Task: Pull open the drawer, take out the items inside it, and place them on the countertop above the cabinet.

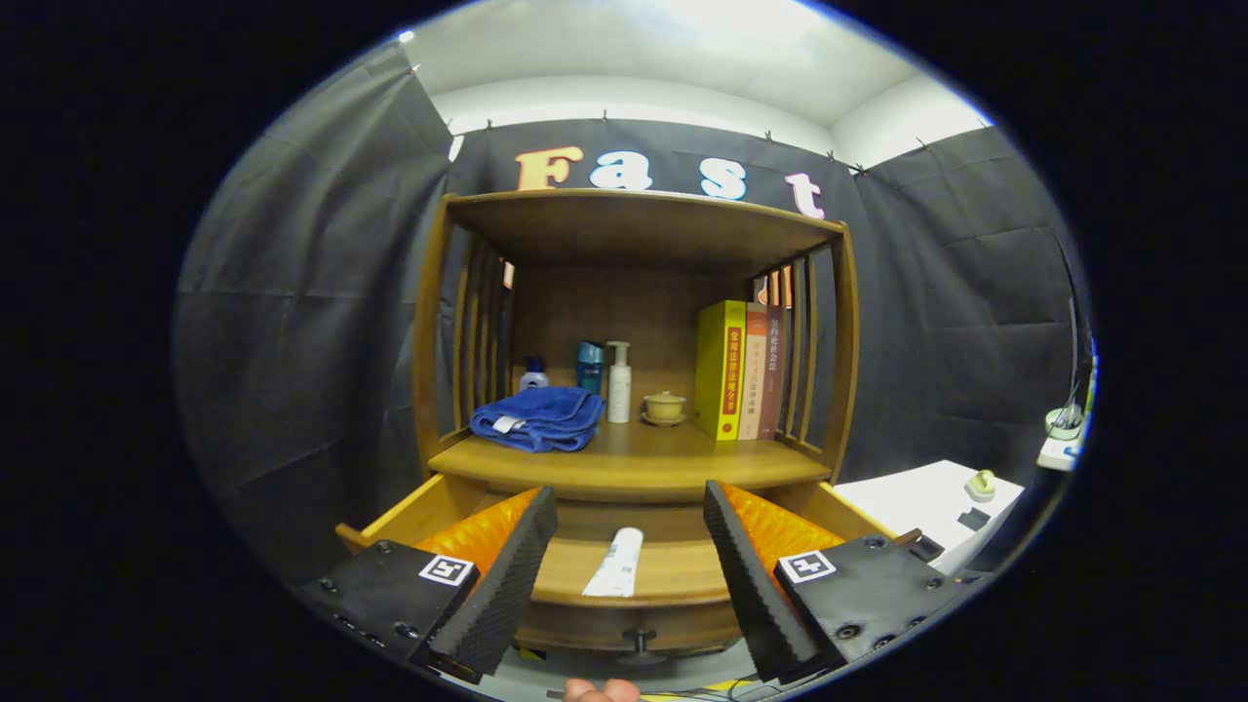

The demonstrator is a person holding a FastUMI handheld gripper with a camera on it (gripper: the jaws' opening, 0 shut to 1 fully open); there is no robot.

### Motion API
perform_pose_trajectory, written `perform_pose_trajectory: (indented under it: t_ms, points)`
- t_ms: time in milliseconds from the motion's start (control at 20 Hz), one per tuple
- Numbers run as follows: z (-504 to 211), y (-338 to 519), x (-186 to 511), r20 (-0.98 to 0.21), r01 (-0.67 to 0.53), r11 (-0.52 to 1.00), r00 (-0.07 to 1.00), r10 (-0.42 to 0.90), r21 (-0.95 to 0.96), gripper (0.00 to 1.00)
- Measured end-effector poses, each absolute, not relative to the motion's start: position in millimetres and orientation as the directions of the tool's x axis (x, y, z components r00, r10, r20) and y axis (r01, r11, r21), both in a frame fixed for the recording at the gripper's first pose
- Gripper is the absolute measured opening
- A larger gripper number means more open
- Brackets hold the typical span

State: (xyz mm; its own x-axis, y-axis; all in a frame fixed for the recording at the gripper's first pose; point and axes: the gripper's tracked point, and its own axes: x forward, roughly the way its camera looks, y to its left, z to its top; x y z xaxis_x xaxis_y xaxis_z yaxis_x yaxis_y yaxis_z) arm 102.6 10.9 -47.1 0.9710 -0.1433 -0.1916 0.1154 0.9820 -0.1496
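Tongs (629,575): my two fingers stand wide apart, gripping nothing, poised above the pulled-out drawer.
Left finger (502,575): I see it over the drawer's left half, clear of the tube.
Drawer (673,570): open, drawn out from under the counter toward me; its knob (639,641) shows on the front panel below.
Tube (616,563): white, lying flat on the drawer floor, lengthwise front to back, between my fingers and touching neither.
Right finger (751,585): over the drawer's right half, also clear of the tube.
Counter (634,463): the wooden top of the cabinet, directly above the drawer and beyond my fingers.
Towel (538,417): blue, folded, on the counter's left part.
Bottles: a small blue-capped one (532,374) behind the towel, a teal one (589,367) beside it, then a white pump bottle (618,382), all upright.
Lidded cup (665,407): yellowish, on a saucer, just right of the pump bottle.
Books (746,370): three, upright, against the right slats.
White table (926,502): to the cabinet's right, carrying small objects I cannot identify.
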Motion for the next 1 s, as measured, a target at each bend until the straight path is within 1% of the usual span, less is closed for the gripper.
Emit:
perform_pose_trajectory:
  t_ms: [100,150,250,350,400,550,600,700,750,850,1000]
  points:
    - [-36.5,-5.8,129.8,-0.261,0.201,0.971,0.938,-0.228,-0.126,0.98]
    - [-42.3,-15.0,140.0,-0.321,0.251,0.962,0.907,-0.273,-0.109,0.98]
    - [-72.9,-35.1,155.4,-0.48,0.327,0.938,0.809,-0.34,-0.113,0.98]
    - [-111.6,-48.4,162.5,-0.618,0.366,0.916,0.687,-0.383,-0.161,0.98]
    - [-134.3,-47.5,167.3,-0.673,0.376,0.914,0.636,-0.377,-0.156,0.99]
    - [-186.6,-40.0,183.0,-0.777,0.381,0.92,0.552,-0.303,-0.088,0.99]
    - [-198.3,-42.3,186.4,-0.798,0.377,0.921,0.525,-0.296,-0.093,0.99]
    - [-222.4,-51.1,183.0,-0.853,0.375,0.916,0.424,-0.305,-0.142,0.99]
    - [-235.3,-47.2,186.2,-0.877,0.365,0.922,0.39,-0.279,-0.131,0.99]
    - [-249.0,-36.0,195.8,-0.902,0.349,0.933,0.369,-0.222,-0.087,0.99]
    - [-265.7,-28.1,202.0,-0.93,0.312,0.947,0.319,-0.185,-0.081,0.99]
